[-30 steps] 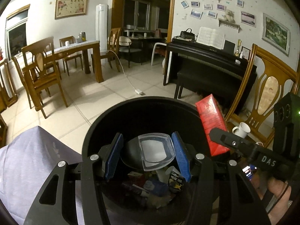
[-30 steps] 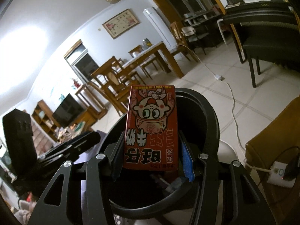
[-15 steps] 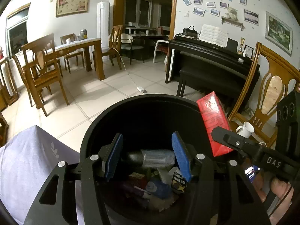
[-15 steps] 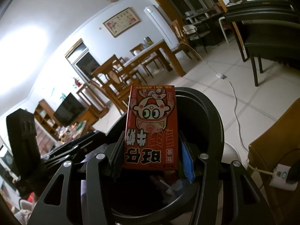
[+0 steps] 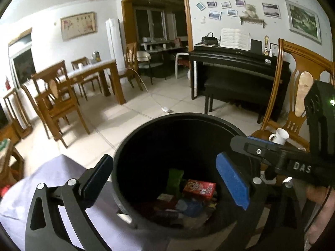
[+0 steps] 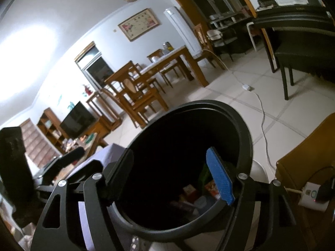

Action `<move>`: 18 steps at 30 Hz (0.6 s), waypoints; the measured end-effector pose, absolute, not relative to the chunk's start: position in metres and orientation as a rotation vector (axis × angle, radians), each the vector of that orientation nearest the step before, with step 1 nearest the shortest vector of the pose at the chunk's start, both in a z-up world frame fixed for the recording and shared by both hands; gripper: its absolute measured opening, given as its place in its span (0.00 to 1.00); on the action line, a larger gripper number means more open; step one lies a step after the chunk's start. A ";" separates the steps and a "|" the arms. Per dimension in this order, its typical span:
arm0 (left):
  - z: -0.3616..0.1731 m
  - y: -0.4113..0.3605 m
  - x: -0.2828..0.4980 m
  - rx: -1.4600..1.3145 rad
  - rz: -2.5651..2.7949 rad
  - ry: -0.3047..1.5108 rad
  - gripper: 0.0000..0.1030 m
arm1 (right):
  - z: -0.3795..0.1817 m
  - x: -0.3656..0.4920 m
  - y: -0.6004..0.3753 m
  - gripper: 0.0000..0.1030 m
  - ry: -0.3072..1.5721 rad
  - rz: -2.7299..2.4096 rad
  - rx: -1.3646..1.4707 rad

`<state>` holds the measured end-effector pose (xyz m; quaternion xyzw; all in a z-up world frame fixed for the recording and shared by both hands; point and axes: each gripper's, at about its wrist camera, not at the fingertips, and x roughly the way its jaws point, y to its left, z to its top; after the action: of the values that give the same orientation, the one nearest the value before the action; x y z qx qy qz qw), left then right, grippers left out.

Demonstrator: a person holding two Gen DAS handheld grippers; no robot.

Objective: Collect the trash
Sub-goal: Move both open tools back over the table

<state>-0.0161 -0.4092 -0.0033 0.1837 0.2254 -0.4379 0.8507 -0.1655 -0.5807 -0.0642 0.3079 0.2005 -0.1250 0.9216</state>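
A round black trash bin (image 5: 146,129) stands below both grippers; it also shows in the right wrist view (image 6: 245,129). Inside lie a red drink carton (image 5: 199,188), a green packet (image 5: 174,177) and several other wrappers. My left gripper (image 5: 167,177) is open and empty above the bin mouth. My right gripper (image 6: 171,175) is open and empty over the bin; it shows at the right of the left wrist view (image 5: 251,146). The red carton shows dimly in the right wrist view (image 6: 211,188).
A purple cloth surface (image 5: 41,188) lies left of the bin. A wooden chair (image 5: 301,87) holds a white mug (image 5: 279,136). A black piano (image 5: 240,62), a dining table with chairs (image 5: 94,71) and a floor cable (image 6: 261,108) stand behind. A wall socket (image 6: 309,194) sits right.
The right gripper has opened and the red carton has dropped into the bin. The left gripper, open since half a second ago, has opened wider; the clear plastic tray fell in earlier.
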 end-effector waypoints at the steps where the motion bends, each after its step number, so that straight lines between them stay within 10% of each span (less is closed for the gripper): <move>1: 0.001 -0.400 -0.020 0.387 -0.902 0.462 0.95 | -0.061 -0.166 -0.576 0.72 0.412 -0.249 0.627; 18: 0.068 -0.179 -0.040 0.178 -0.534 0.342 0.95 | 0.022 -0.123 -0.386 0.79 0.437 0.074 0.369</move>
<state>-0.0398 -0.1793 0.0680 0.0872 0.1679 -0.2623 0.9463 -0.1232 -0.3861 0.0224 0.1818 0.2155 0.0363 0.9587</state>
